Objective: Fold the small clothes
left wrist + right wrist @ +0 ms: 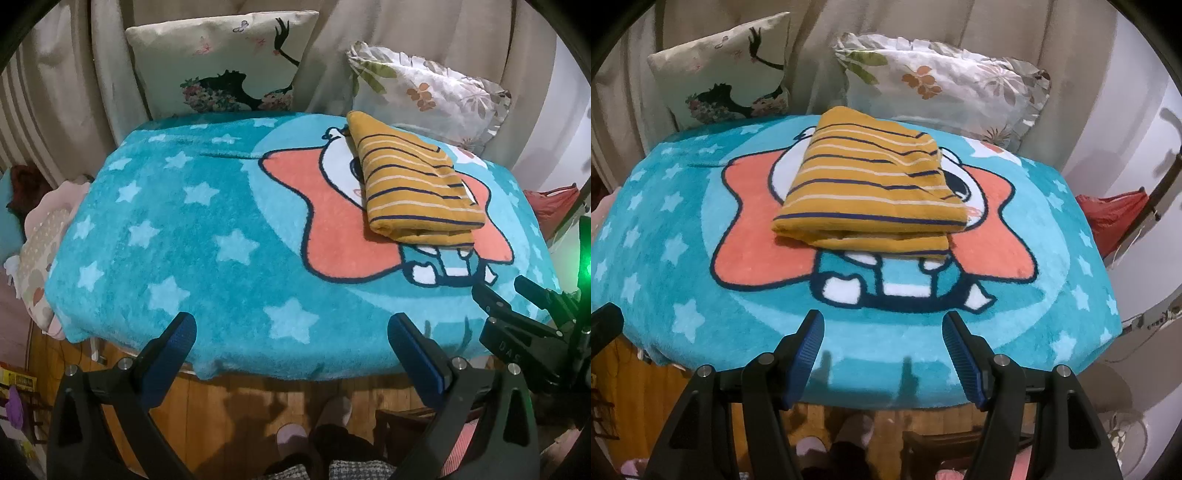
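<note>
Striped garment, mustard knit with navy and cream lines, lies folded into a thick rectangle mid-blanket. My right gripper and left gripper (black arms, ribbed blue pads) both gape wide, holding nothing, above the near edge of the fluffy teal star-print blanket.
</note>
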Action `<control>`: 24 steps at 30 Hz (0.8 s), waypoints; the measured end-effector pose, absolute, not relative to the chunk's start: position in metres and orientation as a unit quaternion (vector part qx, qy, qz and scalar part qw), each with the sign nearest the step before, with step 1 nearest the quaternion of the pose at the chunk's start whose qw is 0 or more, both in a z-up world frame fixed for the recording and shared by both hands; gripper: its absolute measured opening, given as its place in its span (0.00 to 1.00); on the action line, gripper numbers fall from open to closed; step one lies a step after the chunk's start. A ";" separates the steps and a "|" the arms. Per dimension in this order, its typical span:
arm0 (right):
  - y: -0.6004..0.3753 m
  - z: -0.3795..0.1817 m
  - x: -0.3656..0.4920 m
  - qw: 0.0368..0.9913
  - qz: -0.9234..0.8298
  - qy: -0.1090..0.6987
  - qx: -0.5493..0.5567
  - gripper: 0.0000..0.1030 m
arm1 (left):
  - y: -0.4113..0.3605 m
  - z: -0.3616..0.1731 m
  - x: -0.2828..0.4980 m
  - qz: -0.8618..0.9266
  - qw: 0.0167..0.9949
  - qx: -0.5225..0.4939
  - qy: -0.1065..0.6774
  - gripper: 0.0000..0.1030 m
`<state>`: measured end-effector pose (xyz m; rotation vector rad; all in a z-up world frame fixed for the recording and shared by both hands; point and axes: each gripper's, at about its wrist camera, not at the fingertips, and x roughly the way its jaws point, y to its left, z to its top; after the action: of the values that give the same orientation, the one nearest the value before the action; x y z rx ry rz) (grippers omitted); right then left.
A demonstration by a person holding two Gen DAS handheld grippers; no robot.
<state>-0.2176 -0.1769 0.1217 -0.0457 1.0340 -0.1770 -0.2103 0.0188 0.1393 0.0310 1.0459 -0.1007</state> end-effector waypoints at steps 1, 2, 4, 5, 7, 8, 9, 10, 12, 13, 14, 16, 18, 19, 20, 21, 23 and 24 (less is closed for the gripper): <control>-0.175 0.122 -0.217 0.865 -0.084 0.493 -0.023 0.69 | 0.020 0.138 -0.210 -0.048 0.865 0.014 0.500 1.00; -0.172 0.122 -0.217 0.866 -0.082 0.493 -0.025 0.69 | 0.022 0.138 -0.209 -0.047 0.864 0.013 0.501 1.00; -0.168 0.122 -0.216 0.866 -0.079 0.492 -0.030 0.70 | 0.025 0.136 -0.209 -0.044 0.863 0.010 0.503 1.00; -0.167 0.122 -0.215 0.866 -0.078 0.493 -0.032 0.70 | 0.026 0.136 -0.209 -0.043 0.863 0.008 0.504 1.00; -0.164 0.122 -0.214 0.866 -0.076 0.492 -0.034 0.70 | 0.030 0.135 -0.208 -0.042 0.862 0.005 0.505 1.00; -0.163 0.122 -0.213 0.867 -0.076 0.492 -0.035 0.70 | 0.032 0.134 -0.207 -0.040 0.862 0.004 0.506 1.00; -0.161 0.122 -0.213 0.867 -0.076 0.492 -0.036 0.70 | 0.033 0.134 -0.207 -0.038 0.861 0.004 0.506 1.00; -0.160 0.123 -0.213 0.867 -0.075 0.492 -0.038 0.70 | 0.034 0.133 -0.206 -0.037 0.861 0.004 0.507 1.00; -0.157 0.123 -0.212 0.867 -0.074 0.491 -0.041 0.71 | 0.037 0.132 -0.205 -0.036 0.860 0.001 0.509 1.00; -0.155 0.124 -0.211 0.867 -0.073 0.490 -0.044 0.71 | 0.037 0.132 -0.205 -0.035 0.860 0.000 0.509 1.00; -0.153 0.124 -0.211 0.868 -0.073 0.490 -0.045 0.71 | 0.038 0.132 -0.204 -0.035 0.860 -0.001 0.509 1.00; -0.150 0.125 -0.209 0.869 -0.070 0.488 -0.049 0.71 | 0.040 0.132 -0.203 -0.034 0.860 -0.002 0.508 1.00; -0.148 0.125 -0.207 0.869 -0.069 0.487 -0.050 0.71 | 0.041 0.130 -0.201 -0.034 0.860 -0.003 0.509 1.00; -0.148 0.125 -0.207 0.870 -0.069 0.486 -0.051 0.71 | 0.041 0.129 -0.201 -0.035 0.860 -0.004 0.510 1.00; -0.147 0.125 -0.207 0.870 -0.069 0.486 -0.051 0.71 | 0.041 0.129 -0.200 -0.035 0.859 -0.005 0.511 1.00; -0.148 0.125 -0.206 0.870 -0.069 0.486 -0.052 0.71 | 0.040 0.126 -0.198 -0.036 0.856 -0.007 0.516 1.00; -0.148 0.124 -0.205 0.869 -0.069 0.487 -0.051 0.71 | 0.038 0.122 -0.194 -0.036 0.851 -0.007 0.523 1.00; -0.150 0.123 -0.204 0.868 -0.069 0.490 -0.050 0.72 | 0.036 0.119 -0.191 -0.039 0.850 -0.009 0.526 1.00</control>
<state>-0.2039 -0.1499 0.1228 -0.1053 1.0253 -0.1448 -0.1908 0.0358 0.1195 -0.0180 1.1080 -0.0820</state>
